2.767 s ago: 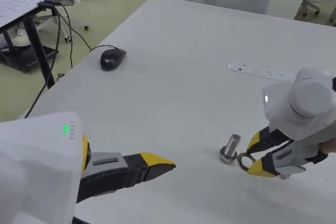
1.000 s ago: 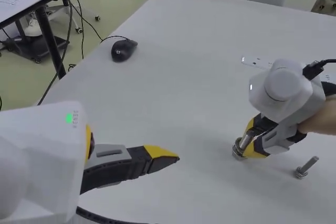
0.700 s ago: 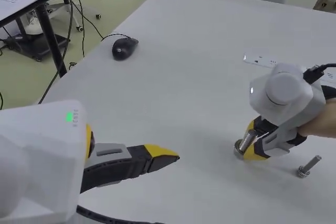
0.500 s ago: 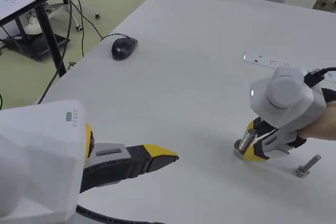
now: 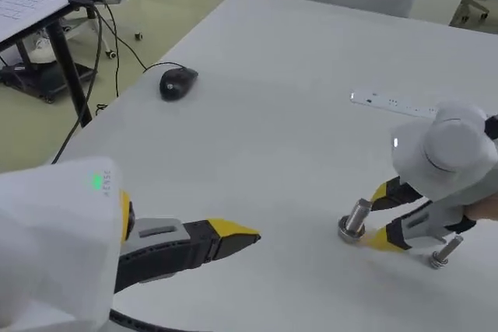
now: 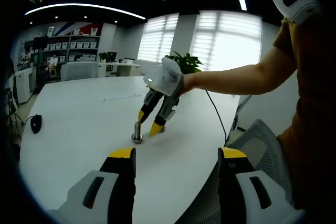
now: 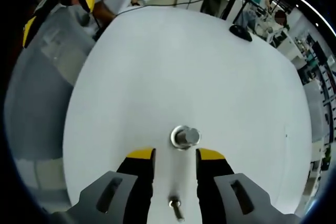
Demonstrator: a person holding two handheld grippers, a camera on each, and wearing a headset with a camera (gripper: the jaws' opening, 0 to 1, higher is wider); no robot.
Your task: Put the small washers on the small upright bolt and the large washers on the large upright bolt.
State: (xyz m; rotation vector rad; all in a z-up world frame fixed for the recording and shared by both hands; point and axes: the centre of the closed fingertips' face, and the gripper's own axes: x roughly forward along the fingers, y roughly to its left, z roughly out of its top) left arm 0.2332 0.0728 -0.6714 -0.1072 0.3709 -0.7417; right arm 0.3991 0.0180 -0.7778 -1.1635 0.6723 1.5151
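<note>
On the white table (image 5: 272, 75), right of centre in the head view, large bolt (image 5: 354, 219) standing on its head, threaded shank up, long axis vertical, with a slight lean to the right in that view. Wider ring at its foot; washer or bolt head, cannot tell. Seen end-on in the right gripper view. Just beside it, nearer the table edge, small bolt (image 5: 442, 252), also head down and shank up, partly under the right gripper's body.

Right gripper (image 5: 381, 218) reaching in from the right, angled down at the table. Jaws apart with nothing between them, yellow tips low and just short of the large bolt, not touching it. In the left gripper view, forearm (image 6: 236, 74) stretched out from the person's body, wrist bent down over the bolt.

Left gripper (image 5: 237, 239) low at the near left, well apart from both bolts, roughly level, pointing toward them. Jaws wide apart and empty in its own view.

Farther out, mouse (image 5: 177, 81) toward the table's left edge, power strip (image 5: 393, 103) beyond the right gripper.
</note>
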